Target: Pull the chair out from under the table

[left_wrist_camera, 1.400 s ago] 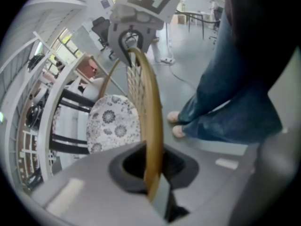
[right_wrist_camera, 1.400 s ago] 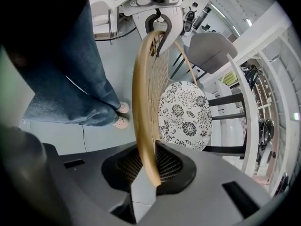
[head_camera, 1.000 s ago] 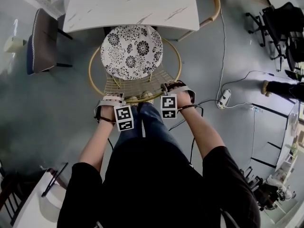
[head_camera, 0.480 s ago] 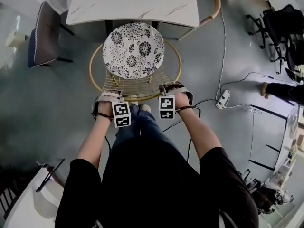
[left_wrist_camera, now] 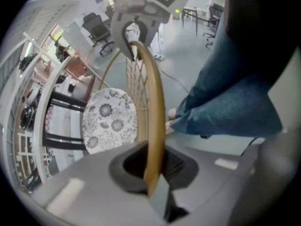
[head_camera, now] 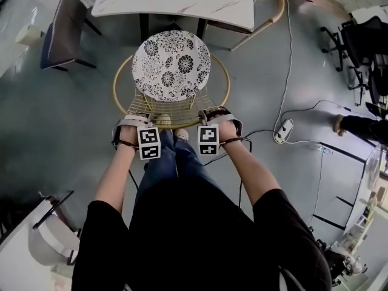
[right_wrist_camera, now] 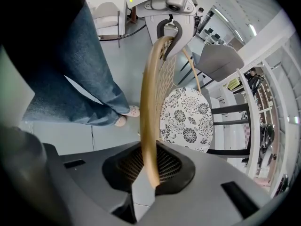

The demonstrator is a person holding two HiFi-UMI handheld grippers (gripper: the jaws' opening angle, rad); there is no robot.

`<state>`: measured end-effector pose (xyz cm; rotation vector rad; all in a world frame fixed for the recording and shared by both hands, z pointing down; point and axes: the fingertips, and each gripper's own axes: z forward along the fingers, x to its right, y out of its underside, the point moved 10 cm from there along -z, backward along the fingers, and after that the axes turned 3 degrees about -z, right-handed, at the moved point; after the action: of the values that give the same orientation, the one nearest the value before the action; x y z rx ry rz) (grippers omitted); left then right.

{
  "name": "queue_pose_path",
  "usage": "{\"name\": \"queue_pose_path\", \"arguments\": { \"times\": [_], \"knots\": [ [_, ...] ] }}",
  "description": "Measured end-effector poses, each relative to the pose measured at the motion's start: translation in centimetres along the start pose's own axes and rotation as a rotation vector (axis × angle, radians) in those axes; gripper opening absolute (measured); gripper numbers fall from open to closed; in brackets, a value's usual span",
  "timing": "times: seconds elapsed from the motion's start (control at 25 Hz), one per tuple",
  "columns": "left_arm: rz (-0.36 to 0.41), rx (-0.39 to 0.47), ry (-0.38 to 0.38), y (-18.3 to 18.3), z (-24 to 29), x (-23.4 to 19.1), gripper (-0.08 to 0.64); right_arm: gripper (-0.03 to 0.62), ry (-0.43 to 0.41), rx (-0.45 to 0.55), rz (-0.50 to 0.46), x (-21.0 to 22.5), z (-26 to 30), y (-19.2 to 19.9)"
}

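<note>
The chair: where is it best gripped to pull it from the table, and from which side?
The back rail, from above, jaws pointing down. It is thin, the highest part of the chair, and away from the table. The left gripper and right gripper are shut on it so; the right's jaws have just closed further.

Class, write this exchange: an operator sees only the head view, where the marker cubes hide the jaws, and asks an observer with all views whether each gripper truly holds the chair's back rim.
Operator: Left side first: gripping anything?
Observer: Yes. The left gripper view shows the left gripper shut on the wooden back rim, which runs up between its jaws.
Operator: And the right side?
Observer: The right gripper view shows the right gripper clamped on the same rim, and its jaws have just tightened further on it.
</note>
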<state>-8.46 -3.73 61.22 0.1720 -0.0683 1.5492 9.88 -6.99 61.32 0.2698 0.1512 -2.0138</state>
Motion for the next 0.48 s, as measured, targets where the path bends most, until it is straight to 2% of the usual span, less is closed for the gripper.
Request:
{"name": "queue_pose_path", "arguments": {
  "times": [0.48],
  "knots": [
    [0.002, 0.01, -0.016, -0.5, -0.3, 2.7, 0.035, 0.055, 0.001, -0.018, 0.017, -2.3, -0.5, -0.7]
  ]
}}
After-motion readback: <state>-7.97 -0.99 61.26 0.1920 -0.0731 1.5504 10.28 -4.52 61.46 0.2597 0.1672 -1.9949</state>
